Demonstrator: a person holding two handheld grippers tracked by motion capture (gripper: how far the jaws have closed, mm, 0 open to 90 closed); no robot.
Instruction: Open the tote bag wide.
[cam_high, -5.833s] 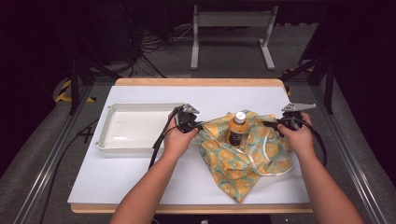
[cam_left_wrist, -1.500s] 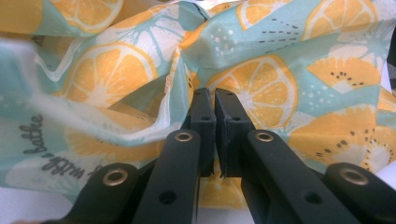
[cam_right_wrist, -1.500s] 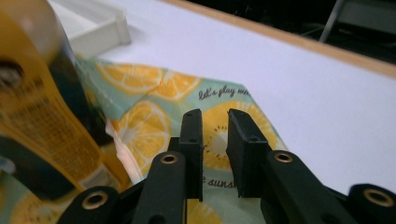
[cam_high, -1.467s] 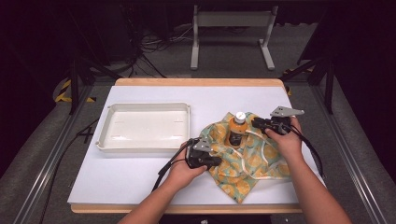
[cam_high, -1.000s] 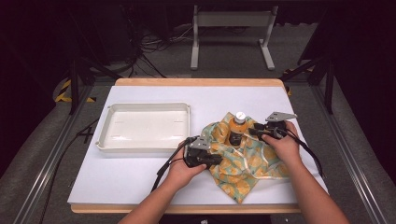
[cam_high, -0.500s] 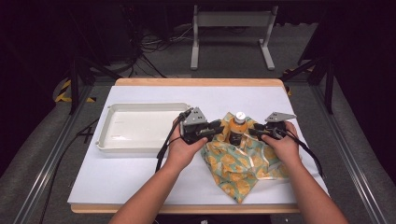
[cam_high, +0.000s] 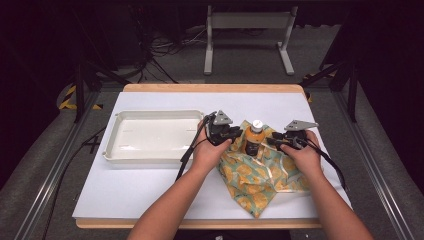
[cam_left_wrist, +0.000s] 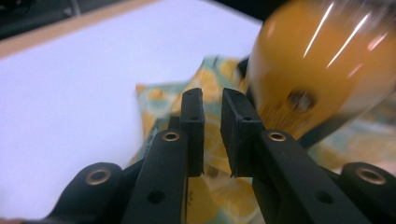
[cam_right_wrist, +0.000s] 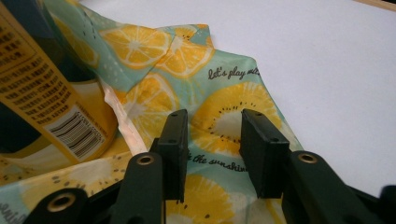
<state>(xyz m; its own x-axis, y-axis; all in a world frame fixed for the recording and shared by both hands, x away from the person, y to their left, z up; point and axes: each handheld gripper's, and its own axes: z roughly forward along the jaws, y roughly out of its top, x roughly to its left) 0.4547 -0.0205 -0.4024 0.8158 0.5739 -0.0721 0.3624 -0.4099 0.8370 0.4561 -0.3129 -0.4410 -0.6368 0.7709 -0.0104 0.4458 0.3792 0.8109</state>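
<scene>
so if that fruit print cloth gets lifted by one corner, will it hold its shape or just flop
Probably flop: the cloth lies creased and rumpled on the table, so it looks thin and limp. Its sheen in the right gripper view hints it may be slippery. The bottle standing on it could tip if the cloth gets pulled.

Table (cam_high: 150, 195): white top w/ light wood edge showing at far and near sides, dark floor around it. Left half: white rectangular tray (cam_high: 114, 156), shallow, long side running left-right, sitting flat, inside bare. Right half: cloth (cam_high: 257, 182) w/ lemon and kiwi print on pale green, spread but rumpled, one corner pointing toward near edge, far corner near mid table. Cloth lies just right of tray, small gap between. Orange bottle (cam_high: 254, 138) w/ white cap stands upright at cloth's far part, cloth bunched round its base.
</scene>
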